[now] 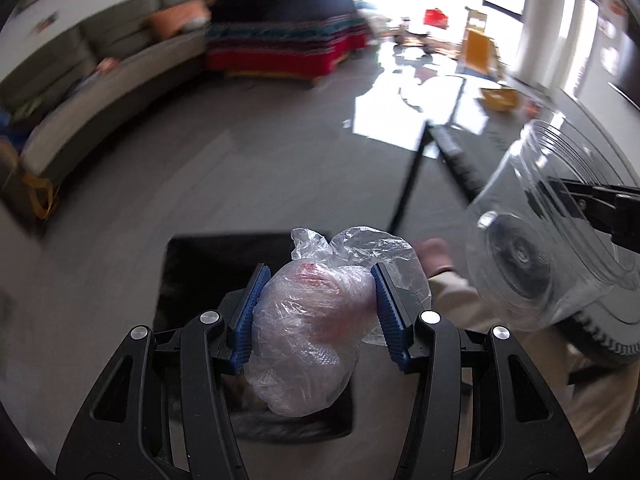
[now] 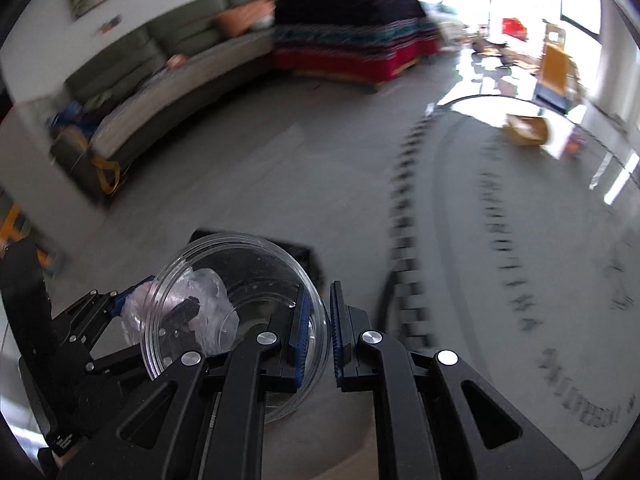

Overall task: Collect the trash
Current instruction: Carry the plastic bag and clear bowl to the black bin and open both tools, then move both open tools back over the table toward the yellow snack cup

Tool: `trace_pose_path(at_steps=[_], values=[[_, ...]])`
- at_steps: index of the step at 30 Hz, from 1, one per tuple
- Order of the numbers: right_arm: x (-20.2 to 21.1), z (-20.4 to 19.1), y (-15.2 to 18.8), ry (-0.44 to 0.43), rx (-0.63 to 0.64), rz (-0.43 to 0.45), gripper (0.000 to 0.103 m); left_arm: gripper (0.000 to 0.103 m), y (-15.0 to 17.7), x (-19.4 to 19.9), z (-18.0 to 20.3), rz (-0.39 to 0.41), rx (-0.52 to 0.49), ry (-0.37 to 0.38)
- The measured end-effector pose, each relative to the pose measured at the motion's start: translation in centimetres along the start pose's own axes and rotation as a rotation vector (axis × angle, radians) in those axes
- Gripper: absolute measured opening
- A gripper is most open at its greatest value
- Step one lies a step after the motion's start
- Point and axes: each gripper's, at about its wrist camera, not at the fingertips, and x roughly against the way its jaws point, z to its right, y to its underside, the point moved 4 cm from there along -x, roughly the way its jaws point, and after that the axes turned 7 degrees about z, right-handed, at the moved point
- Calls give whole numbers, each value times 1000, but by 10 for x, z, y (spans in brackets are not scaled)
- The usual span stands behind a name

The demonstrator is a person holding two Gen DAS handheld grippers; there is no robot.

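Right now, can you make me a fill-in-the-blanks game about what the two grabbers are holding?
1. The left gripper squeezes a crumpled clear plastic ____ between its blue jaws.
2. The right gripper pinches the rim of a round, see-through plastic ____.
3. Below the crumpled wad sits an open black bin on the ____ floor.
4. Far behind stands a long ____-coloured sofa.

Missing words: bag, container, grey, grey-green

Your left gripper (image 1: 316,316) has black arms and blue ribbed pads (image 1: 246,320) pressing a clear plastic wad (image 1: 304,328) flecked pink-red. Beyond it, a blanket (image 1: 280,44) striped navy, teal and red lies beside the grey-green sofa (image 1: 100,80). The jar (image 1: 540,232) is colourless.
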Motion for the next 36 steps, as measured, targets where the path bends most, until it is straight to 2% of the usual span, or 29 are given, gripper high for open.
trace_pose_path(at_steps=[4,6,7,8,9,10,11,12,15,18,23,30,36], values=[[-29,-41,5,-59,56,-74,11,52,21,-7,-49,-43,88,-73],[-46,-58,7,-89,68,-124,11,53,24,-13,-61,-61,114,-99],[-51,-64,7,-104,72,-146,11,55,28,-13,-71,-69,135,-116],[-62,-74,6,-125,81,-185,13,67,32,-15,-80,-83,154,-130],[-73,-84,7,-150,90,-237,26,79,35,-15,-86,-93,166,-141],[-83,-92,9,-151,100,-290,58,96,37,-16,-95,-97,182,-173],[-87,-96,10,-145,102,-311,68,97,39,-15,-102,-90,190,-203],[-90,-100,9,-136,99,-315,71,97,41,-14,-107,-93,194,-216],[-84,-106,6,-149,109,-296,71,97,47,-11,-127,-96,251,-240],[-73,-102,2,-136,120,-262,71,97,44,-10,-137,-89,297,-230],[-74,-96,-12,-144,95,-228,71,97,35,-8,-130,-71,286,-210],[-58,-60,-30,-133,55,-164,71,97,5,-16,-93,-47,219,-145],[-35,-9,-49,-80,12,-88,71,97,-29,-26,-35,-28,130,-60]])
